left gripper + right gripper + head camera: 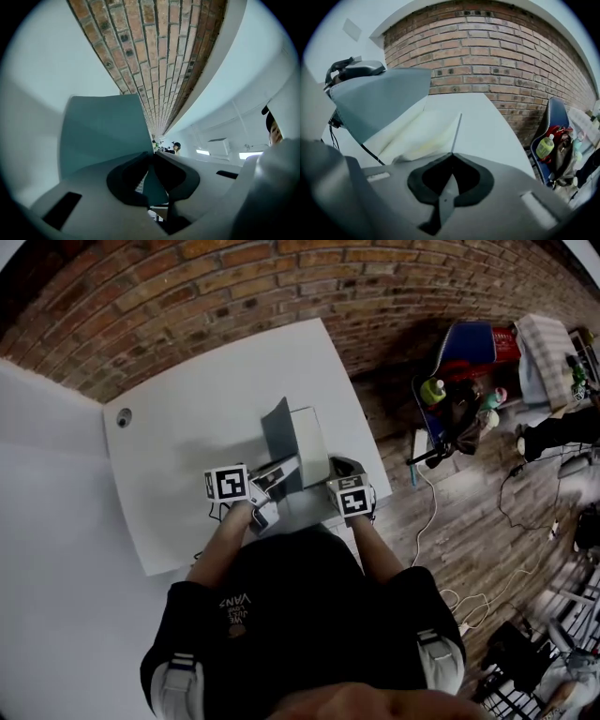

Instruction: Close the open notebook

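Observation:
The notebook [307,439] lies half open on the white table [187,399], with its pale pages facing up. Its grey-blue front cover [277,427] stands raised on the left of the pages. My left gripper [281,474] is closed on that cover [101,131], which runs between the jaws of the left gripper [153,157] and up to the left. My right gripper [339,472] is at the notebook's near right corner. A thin grey sheet [457,131], seen edge-on, passes between the closed jaws of the right gripper [451,157]. The pale pages [424,136] lie to its left.
A small round fitting [124,416] sits near the table's far left corner. A brick wall [281,277] backs the table. To the right, on the wooden floor, a blue chair [469,348] holds bags and a green bottle [432,390], and cables [441,512] trail nearby.

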